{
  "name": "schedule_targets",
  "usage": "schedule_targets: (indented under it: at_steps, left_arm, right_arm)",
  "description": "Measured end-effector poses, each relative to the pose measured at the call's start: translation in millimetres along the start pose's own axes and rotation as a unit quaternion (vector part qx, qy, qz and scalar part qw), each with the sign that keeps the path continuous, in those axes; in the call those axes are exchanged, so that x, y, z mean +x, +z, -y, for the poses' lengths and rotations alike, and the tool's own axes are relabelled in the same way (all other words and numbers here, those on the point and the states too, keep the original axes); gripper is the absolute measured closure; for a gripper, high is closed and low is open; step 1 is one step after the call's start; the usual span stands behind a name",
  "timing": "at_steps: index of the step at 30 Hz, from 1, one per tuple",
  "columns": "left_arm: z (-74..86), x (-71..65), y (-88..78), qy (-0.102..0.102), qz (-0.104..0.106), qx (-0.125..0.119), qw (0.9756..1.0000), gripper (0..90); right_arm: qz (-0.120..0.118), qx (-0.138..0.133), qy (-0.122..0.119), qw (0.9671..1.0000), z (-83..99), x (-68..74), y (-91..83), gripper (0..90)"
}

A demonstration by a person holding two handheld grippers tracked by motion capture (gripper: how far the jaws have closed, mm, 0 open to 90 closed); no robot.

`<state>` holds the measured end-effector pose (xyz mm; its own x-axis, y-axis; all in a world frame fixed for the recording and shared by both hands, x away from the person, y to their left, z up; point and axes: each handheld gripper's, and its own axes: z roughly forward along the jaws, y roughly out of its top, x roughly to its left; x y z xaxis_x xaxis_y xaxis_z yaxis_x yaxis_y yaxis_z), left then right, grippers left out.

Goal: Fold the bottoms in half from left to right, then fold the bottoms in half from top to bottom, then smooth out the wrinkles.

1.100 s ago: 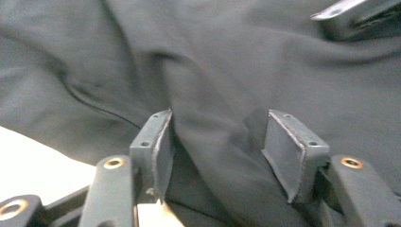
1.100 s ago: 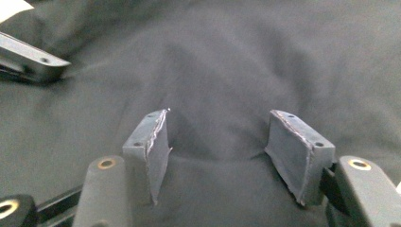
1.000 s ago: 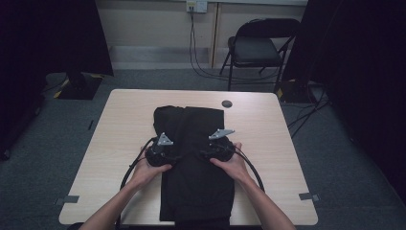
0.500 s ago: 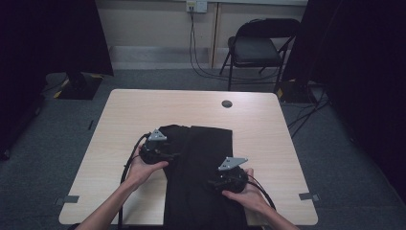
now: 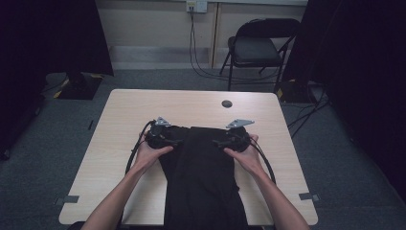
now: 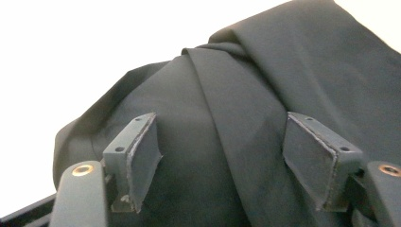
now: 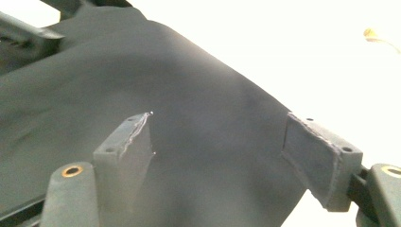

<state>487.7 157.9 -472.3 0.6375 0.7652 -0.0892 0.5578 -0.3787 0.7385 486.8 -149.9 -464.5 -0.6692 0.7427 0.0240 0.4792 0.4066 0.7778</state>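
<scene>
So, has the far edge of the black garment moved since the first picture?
Yes. The black garment has its far edge nearer the person now, farther from the small dark disc on the table.

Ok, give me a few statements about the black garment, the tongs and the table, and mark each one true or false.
1. The black garment hangs over the table's near edge. True.
2. The left tongs are clamped on a fold of the cloth. False: the jaws stand apart, having just been opening, with the cloth lying untouched between them.
3. The right tongs are open over the garment. True; their jaws have just been opening too.
4. A white chair stands on the table. False: a black folding chair stands on the floor beyond the table.
5. A small dark round spot lies on the tabletop beyond the garment. True.
</scene>
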Motion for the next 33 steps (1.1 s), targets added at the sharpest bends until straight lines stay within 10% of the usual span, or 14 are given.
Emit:
schedule_targets:
  at_steps: [10,18,23,24,27,28,33]
  left_arm:
    - [10.9,12.7,18.7,-0.015,-0.013,0.028,0.9994,19.4]
    - [6.7,10.0,24.7,0.018,-0.03,0.045,0.9983,14.7]
    - [1.9,2.7,21.4,0.034,0.003,0.051,0.9981,43.9]
    - [1.9,1.1,21.3,0.036,0.007,0.049,0.9981,56.5]
    - [4.4,-0.1,20.7,0.023,0.03,0.039,0.9985,68.4]
    - [6.0,0.1,20.7,0.016,0.033,0.032,0.9988,75.2]
    - [1.4,7.6,15.3,-0.015,0.031,0.003,0.9994,80.1]
  right_arm:
    - [0.017,0.048,-0.005,0.9987,-4.5,-12.5,39.6,21.2]
    - [0.022,0.051,0.005,0.9984,2.1,-20.1,49.8,18.7]
    - [0.011,0.051,0.004,0.9986,3.5,-16.2,48.8,21.5]
    - [-0.007,0.051,-0.012,0.9986,3.5,-11.8,45.0,42.8]
    - [-0.021,0.046,-0.011,0.9987,4.4,-9.0,42.1,59.0]
    - [-0.038,0.044,-0.007,0.9983,5.5,-5.4,40.4,77.2]
    - [-0.04,0.037,0.003,0.9985,-1.5,-4.7,37.0,85.1]
